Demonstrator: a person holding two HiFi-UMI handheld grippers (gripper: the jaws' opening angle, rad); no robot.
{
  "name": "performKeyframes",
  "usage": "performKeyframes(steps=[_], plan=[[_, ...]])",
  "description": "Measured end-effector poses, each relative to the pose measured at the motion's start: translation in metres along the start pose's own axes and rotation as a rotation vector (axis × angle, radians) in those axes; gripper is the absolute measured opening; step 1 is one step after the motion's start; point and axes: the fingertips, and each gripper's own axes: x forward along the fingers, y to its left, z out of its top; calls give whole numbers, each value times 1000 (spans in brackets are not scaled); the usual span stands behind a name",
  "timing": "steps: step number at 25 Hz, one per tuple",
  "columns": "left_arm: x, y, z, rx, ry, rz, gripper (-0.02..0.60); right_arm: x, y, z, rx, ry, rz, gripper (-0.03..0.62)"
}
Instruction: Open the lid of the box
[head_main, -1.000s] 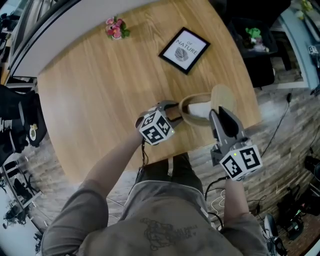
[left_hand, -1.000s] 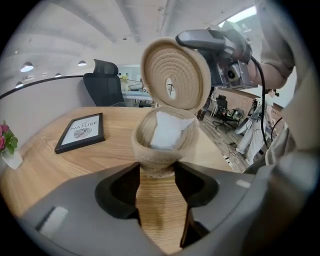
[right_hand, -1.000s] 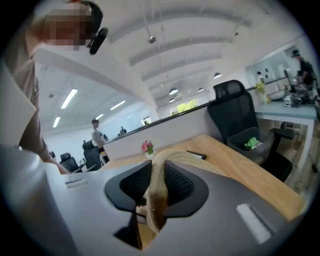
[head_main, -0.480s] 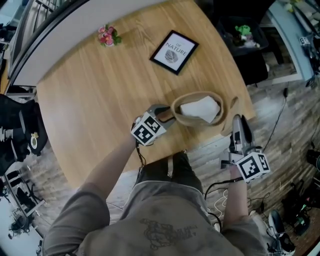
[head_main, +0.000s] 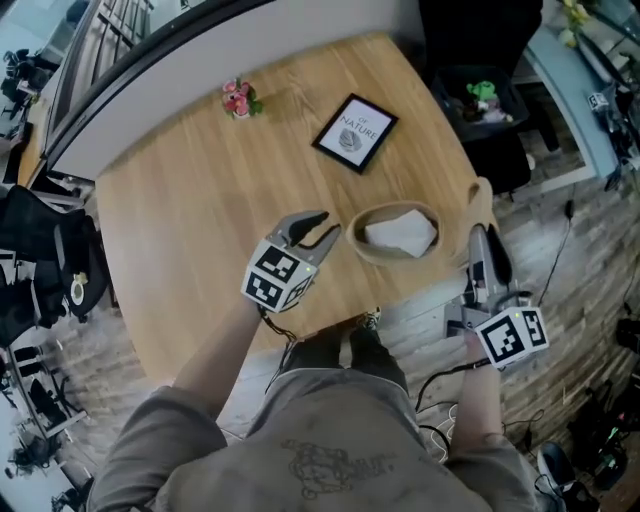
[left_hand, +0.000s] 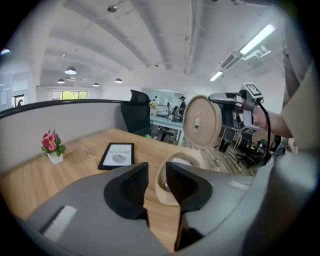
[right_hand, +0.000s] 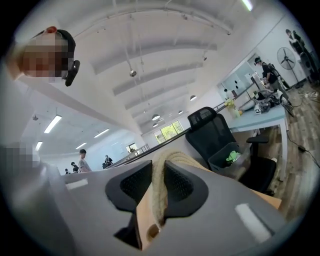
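Note:
The round wooden box (head_main: 397, 232) stands uncovered near the table's right front edge, with a white cloth (head_main: 402, 230) inside. Its lid (head_main: 483, 203) is held on edge beyond the table's right edge, and my right gripper (head_main: 481, 238) is shut on it. In the right gripper view the lid's rope-wrapped rim (right_hand: 161, 175) sits pinched between the pads. My left gripper (head_main: 325, 225) hovers just left of the box without touching it; its jaws are closing with nothing between them. The left gripper view shows the box (left_hand: 161, 186) beyond the jaws and the lid (left_hand: 202, 121) raised at the right.
A framed picture (head_main: 355, 132) lies behind the box and a small flower pot (head_main: 238, 97) stands at the far edge of the wooden table (head_main: 200, 200). A dark bin with a green toy (head_main: 483, 92) sits on the floor to the right.
My right gripper has carried the lid off the box to the right, past the table edge. My left gripper has let go of the box rim, drawn back to the left and narrowed its jaws.

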Motion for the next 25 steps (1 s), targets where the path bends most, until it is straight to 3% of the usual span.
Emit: performKeyframes(steps=[13,15,20,25], plan=[[-122,-8,153,189,-277,146,93,-34,115,111,-137,-220,204,86],[-137,-13,167,202,-298,159,25,-40,126,120,-145,-238,222,86],[-171,-19,188,187,-355,204,20,-53,146,130,-171,-247,244,84],[-193,-26,190,202,-363,249,3,-65,157,122,-171,-217,245,84]])
